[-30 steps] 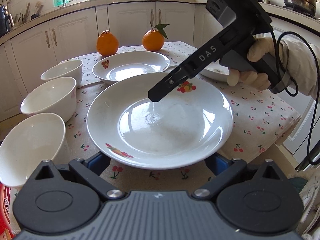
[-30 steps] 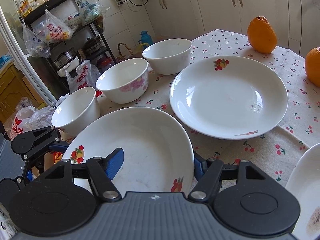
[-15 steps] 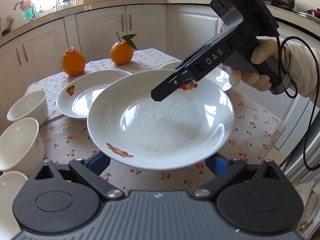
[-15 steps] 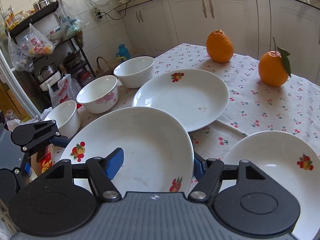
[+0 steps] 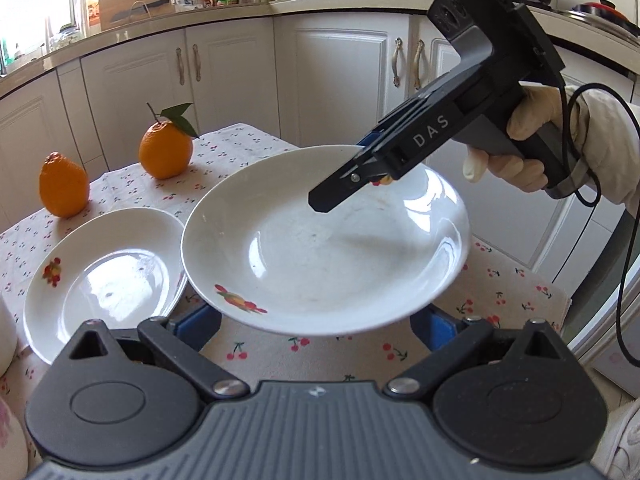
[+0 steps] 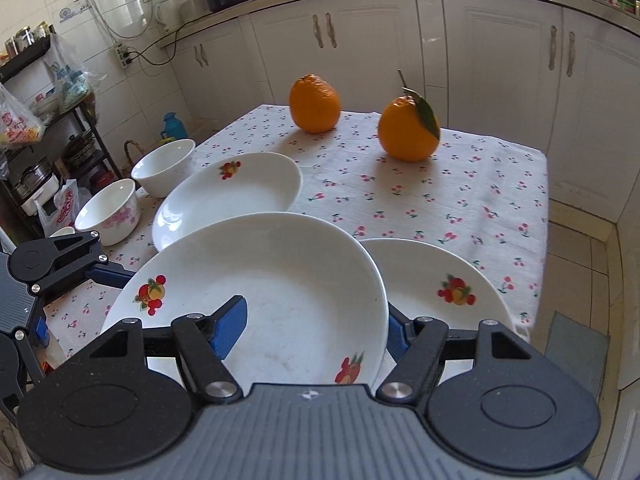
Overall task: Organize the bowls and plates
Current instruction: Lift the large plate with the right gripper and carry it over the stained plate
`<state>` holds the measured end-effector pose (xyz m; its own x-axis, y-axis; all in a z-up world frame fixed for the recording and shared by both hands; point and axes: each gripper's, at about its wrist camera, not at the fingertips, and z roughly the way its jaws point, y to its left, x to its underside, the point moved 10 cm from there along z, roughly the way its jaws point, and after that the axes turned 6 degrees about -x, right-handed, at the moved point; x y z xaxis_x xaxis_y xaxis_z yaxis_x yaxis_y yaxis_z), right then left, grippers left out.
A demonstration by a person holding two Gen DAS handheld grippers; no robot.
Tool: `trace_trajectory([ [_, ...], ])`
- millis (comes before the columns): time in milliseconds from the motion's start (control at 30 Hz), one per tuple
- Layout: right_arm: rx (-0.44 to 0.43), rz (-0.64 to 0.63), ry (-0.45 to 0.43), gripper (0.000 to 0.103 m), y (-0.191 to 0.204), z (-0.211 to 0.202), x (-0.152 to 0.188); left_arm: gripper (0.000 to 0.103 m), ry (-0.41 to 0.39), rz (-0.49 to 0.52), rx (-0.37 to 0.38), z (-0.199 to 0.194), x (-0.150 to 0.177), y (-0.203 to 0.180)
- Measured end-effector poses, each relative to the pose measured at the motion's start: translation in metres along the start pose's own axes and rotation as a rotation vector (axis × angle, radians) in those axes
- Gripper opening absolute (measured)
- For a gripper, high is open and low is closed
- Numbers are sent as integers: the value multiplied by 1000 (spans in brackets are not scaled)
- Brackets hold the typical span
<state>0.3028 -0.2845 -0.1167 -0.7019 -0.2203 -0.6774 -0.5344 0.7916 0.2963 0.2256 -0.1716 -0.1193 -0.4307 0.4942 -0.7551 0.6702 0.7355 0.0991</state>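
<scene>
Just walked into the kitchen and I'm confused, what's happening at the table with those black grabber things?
A person is tidying dishes using a handheld gripper in each hand. The right gripper clamps one rim of a white fruit-print plate, lifted above the cherry-print tablecloth. The left gripper sits at the plate's opposite rim; whether it grips is unclear. Two more plates and some bowls rest on the cloth, with two oranges behind.
</scene>
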Motion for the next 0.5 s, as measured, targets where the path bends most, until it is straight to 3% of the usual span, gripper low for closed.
trace_trajectory([
  [500,52,61,-19,75,-53,-6,8,100,27,63,21,44,-22,-11],
])
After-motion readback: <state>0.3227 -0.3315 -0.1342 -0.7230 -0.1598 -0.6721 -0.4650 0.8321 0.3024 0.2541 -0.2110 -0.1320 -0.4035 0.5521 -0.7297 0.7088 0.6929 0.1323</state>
